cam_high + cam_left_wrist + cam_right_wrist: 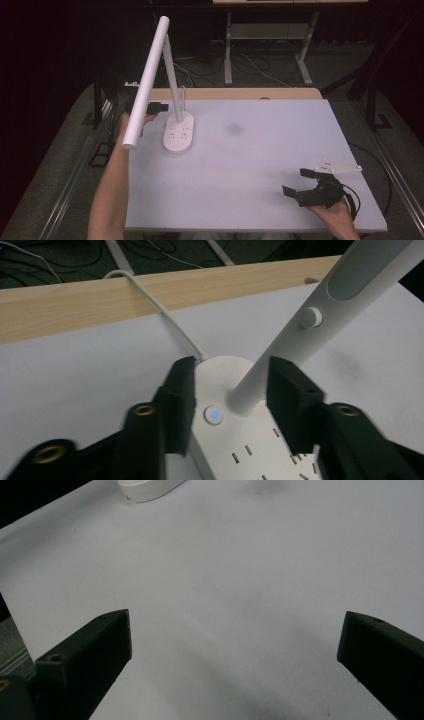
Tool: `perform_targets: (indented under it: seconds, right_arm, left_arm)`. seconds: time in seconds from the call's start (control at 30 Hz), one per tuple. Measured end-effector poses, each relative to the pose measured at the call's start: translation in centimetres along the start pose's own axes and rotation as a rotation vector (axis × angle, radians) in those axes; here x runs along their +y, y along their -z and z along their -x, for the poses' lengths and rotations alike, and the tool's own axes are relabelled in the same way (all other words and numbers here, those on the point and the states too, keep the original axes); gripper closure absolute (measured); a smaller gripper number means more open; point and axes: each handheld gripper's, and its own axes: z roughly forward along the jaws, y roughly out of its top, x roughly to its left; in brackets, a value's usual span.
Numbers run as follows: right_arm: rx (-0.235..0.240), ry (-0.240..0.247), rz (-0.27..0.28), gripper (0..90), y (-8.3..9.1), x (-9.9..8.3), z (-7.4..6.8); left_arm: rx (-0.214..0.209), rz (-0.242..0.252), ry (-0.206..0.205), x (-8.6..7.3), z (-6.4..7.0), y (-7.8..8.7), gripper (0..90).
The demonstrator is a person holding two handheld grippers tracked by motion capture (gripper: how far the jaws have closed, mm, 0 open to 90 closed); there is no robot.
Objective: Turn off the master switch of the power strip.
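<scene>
The left gripper (227, 390), low in the middle of its own view, stands with its jaws spread on either side of the lamp base (235, 440), one jaw by the left edge of the base and the other beside the lamp's stem (270, 360); whether either jaw touches the base cannot be told. Between them sits a round button (213, 415) glowing blue. If the step is to press that button or grip the base, it would go best by keeping the jaws square to the base and closing slowly, clear of the white cord (160, 310) running to the upper left. In the high view there is one lamp (150, 75) at the upper left of the table (250, 165), and one right gripper (306, 186) at the lower right, jaws wide apart over bare table, holding nothing. In all: two grippers, one lamp, one cord, one glowing button.
</scene>
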Motion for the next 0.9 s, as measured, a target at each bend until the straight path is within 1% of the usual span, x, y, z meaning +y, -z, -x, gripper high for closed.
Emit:
perform_targets:
  seconds: [0.03, 0.1, 0.23, 0.27, 0.3, 0.33, 0.37, 0.5, 0.63, 0.9]
  right_arm:
    - [0.001, 0.000, -0.001, 0.3, 0.0, 0.0, 0.0]
    - [-0.001, 0.002, -0.001, 0.3, 0.0, 0.0, 0.1]
    - [-0.003, 0.007, 0.001, 0.3, 0.0, 0.0, 0.1]
    - [-0.004, 0.007, 0.001, 0.3, 0.0, 0.0, 0.0]
    - [-0.003, 0.006, 0.002, 0.3, 0.0, 0.0, 0.0]
    - [-0.005, 0.006, 0.002, 0.2, 0.0, 0.0, 0.0]
    - [-0.005, 0.005, 0.002, 0.3, 0.0, 0.0, 0.0]
    - [-0.002, 0.003, -0.001, 0.3, 0.0, 0.0, 0.0]
    - [-0.002, 0.009, -0.001, 0.3, -0.1, 0.0, 0.1]
    - [-0.003, 0.008, -0.005, 0.3, 0.0, 0.0, 0.1]
  left_arm:
    - [0.007, 0.003, -0.007, 0.0, 0.1, 0.0, 60.7]
    - [-0.001, 0.011, -0.001, 0.0, 0.1, -0.1, 68.8]
    - [0.004, 0.011, 0.003, 0.0, 0.2, -0.5, 79.9]
    - [0.005, 0.007, -0.006, 0.0, 0.2, -0.6, 83.2]
    - [0.007, 0.008, -0.003, 0.0, 0.2, -0.7, 87.0]
    - [0.004, 0.010, -0.010, 0.0, 0.1, -0.8, 89.1]
    - [0.004, 0.014, -0.006, -0.1, 0.1, -0.9, 89.3]
    - [0.006, -0.015, -0.005, -0.2, 0.1, -1.4, 89.5]
    - [0.011, -0.025, 0.000, -0.4, -0.1, -1.8, 89.5]
    - [0.006, -0.049, 0.012, -1.0, -0.3, -2.8, 89.4]
